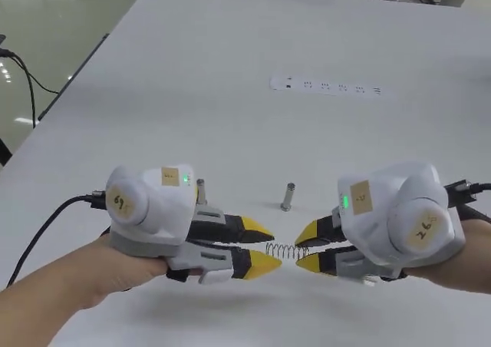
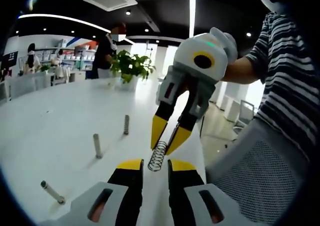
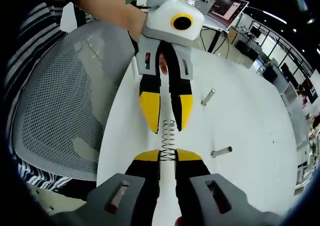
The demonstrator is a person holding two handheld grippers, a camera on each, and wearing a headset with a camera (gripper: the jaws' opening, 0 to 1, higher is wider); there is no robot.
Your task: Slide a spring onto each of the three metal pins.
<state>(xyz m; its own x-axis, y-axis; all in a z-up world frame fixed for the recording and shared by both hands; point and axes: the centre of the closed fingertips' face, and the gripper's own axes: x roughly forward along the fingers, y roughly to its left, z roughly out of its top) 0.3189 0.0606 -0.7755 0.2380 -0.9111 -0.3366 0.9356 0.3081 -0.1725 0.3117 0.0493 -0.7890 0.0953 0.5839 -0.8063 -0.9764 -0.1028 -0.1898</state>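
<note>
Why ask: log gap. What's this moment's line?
right gripper shut on spring | left gripper at spring's other end, grip unclear | metal pin bare

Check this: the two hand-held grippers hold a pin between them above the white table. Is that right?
No. The left hand-held gripper and right hand-held gripper hold a spring, not a pin, between them above the white table; the right gripper view shows its coils.

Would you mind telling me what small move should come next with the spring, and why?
Probably ease the left gripper off the spring, so the right gripper alone can carry it to the bare pin. The spring spans both grippers' tips, and that pin stands upright just beyond them.
</note>
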